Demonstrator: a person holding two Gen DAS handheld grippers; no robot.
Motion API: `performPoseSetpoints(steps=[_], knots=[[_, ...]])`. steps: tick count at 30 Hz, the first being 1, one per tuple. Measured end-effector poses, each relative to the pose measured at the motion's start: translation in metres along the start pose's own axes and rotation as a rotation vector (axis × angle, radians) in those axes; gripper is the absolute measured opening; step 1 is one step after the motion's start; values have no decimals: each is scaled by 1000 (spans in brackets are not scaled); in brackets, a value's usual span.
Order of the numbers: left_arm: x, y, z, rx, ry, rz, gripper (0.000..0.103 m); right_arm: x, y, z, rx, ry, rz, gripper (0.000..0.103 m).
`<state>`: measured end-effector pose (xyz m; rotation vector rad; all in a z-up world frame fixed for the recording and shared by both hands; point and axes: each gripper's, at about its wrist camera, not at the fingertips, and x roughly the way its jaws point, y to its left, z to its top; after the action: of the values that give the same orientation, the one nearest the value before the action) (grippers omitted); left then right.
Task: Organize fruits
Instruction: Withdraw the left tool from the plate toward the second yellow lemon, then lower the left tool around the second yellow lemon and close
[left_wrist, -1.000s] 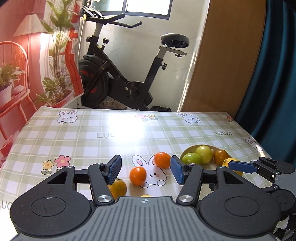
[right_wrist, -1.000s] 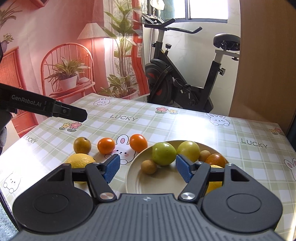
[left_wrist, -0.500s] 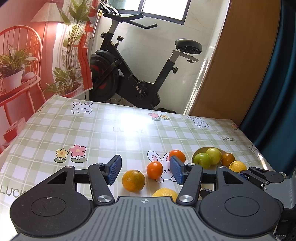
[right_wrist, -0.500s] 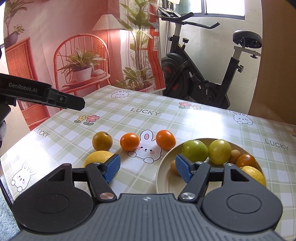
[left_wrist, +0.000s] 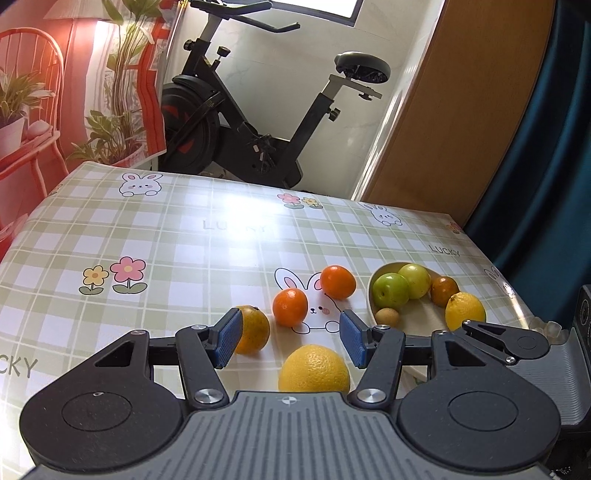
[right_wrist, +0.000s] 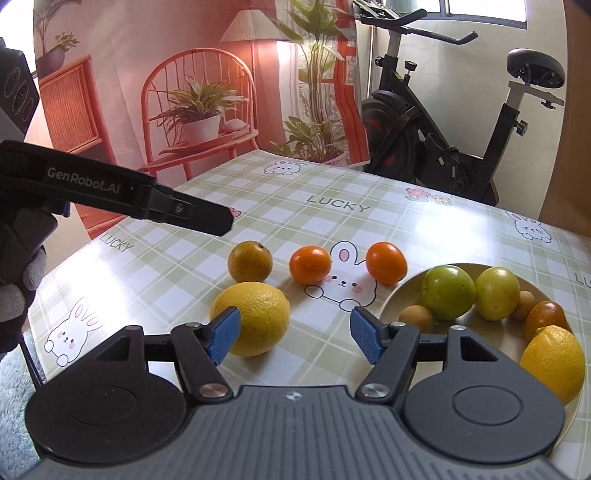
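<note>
Both claws are wide open and empty. The left claw (left_wrist: 290, 338) hovers just behind the lemon (left_wrist: 314, 369), framed between its pads, seemingly lined up for a grasp. Beyond lie a dull orange (left_wrist: 253, 330) and two tangerines (left_wrist: 290, 307); the plate (left_wrist: 417, 317), right of it, holds sorted fruit. The right claw (right_wrist: 295, 334) hangs beside the plate.

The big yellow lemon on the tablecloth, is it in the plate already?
No, the lemon lies on the tablecloth, left of the plate.

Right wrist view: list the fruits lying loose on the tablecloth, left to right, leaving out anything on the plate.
Large yellow citrus → dull brownish orange → middle tangerine → right tangerine, which sits just left of the plate.
</note>
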<state>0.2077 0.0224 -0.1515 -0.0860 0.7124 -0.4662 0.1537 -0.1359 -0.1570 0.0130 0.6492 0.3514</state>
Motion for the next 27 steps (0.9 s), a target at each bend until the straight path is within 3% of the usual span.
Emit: performPoseSetpoints(steps=[7, 17, 27], knots=[[10, 0, -11, 6, 60, -35, 60, 17, 17, -3, -65, 43, 47, 69], [30, -4, -24, 4, 126, -70, 60, 44, 15, -2, -5, 101, 69, 69], [37, -1, -32, -39, 143, -55, 59, 51, 15, -5, 50, 108, 66, 69]])
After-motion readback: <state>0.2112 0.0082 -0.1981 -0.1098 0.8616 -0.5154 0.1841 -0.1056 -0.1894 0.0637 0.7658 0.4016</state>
